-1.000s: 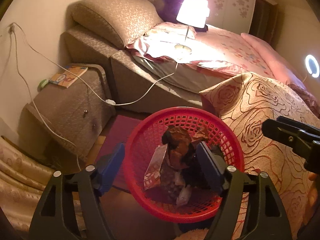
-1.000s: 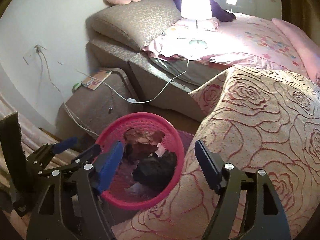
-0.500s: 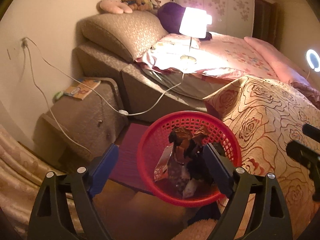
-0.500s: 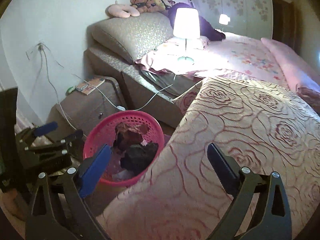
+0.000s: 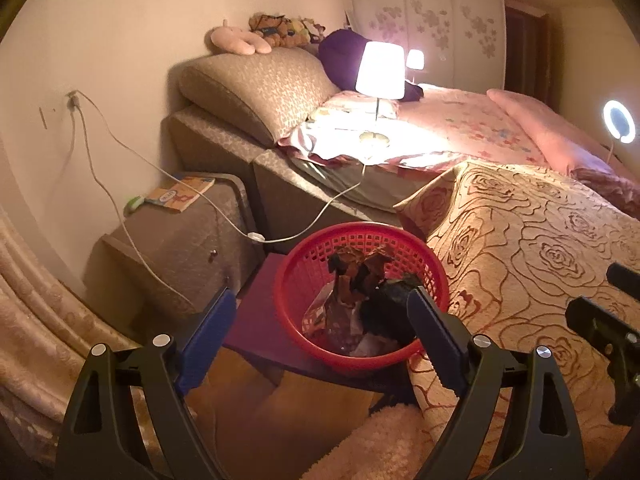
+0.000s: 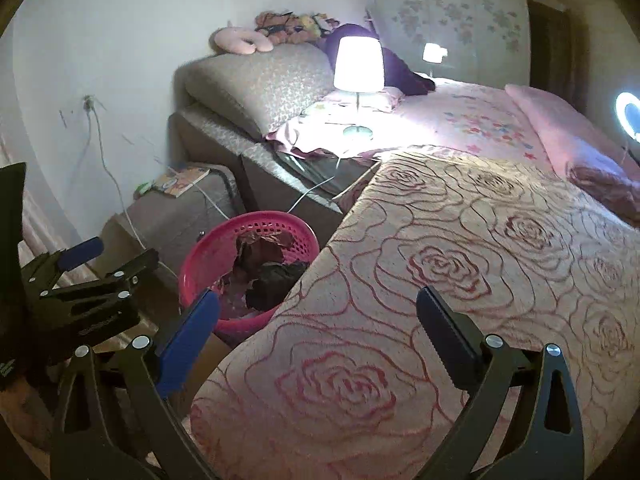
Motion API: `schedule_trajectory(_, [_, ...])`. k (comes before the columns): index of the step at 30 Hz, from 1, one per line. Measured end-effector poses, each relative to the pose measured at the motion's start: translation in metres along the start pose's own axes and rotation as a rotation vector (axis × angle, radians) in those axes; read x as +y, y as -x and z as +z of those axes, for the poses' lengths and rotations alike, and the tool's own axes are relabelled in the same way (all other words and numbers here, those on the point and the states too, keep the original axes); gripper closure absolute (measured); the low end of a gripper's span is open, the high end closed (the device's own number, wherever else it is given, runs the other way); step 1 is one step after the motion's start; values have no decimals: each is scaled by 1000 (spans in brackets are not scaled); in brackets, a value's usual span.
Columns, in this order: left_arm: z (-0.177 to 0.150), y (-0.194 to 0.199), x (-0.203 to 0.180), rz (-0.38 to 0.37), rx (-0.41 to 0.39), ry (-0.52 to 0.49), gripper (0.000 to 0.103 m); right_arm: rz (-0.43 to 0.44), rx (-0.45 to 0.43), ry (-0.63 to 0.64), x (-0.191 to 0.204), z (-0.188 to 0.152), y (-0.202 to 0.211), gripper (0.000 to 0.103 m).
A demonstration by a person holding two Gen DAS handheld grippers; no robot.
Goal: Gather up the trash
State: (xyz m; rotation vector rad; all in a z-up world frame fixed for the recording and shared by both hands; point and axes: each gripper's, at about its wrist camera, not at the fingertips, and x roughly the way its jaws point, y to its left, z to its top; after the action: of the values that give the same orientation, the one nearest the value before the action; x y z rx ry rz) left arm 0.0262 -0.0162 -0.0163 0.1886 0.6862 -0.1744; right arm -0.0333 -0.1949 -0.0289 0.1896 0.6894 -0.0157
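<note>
A red mesh basket (image 5: 360,227) stands on a purple surface beside the bed and holds crumpled brown and dark wrappers (image 5: 360,276). My left gripper (image 5: 320,300) hangs open above and in front of the basket, nothing between its blue pads. In the right wrist view the same basket (image 6: 200,256) with its trash (image 6: 264,256) sits left of the bed corner. My right gripper (image 6: 316,298) is open and empty over the rose-patterned blanket (image 6: 440,272). The left gripper (image 6: 92,280) shows at that view's left edge.
A padded nightstand (image 5: 180,248) with a book (image 5: 180,196) stands left of the basket, a white cable (image 5: 256,237) draped across it. A lit lamp (image 5: 380,72) stands on the bed. A ring light (image 5: 618,120) glows at right. A fluffy rug (image 5: 380,440) lies below.
Both grippers have drawn back and upward from the basket, which now looks smaller and farther. Both pairs of jaws stand wider. The trash stays in the basket.
</note>
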Motion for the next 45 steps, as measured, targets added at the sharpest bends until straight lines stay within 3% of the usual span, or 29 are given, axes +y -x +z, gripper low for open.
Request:
schedule_trajectory(16, [-9, 11, -9, 1, -17, -26, 16, -28, -33, -18, 6, -10, 18, 7])
schedule_trajectory(45, [-8, 11, -10, 4, -8, -28, 16, -28, -13, -28, 8, -13, 16, 7])
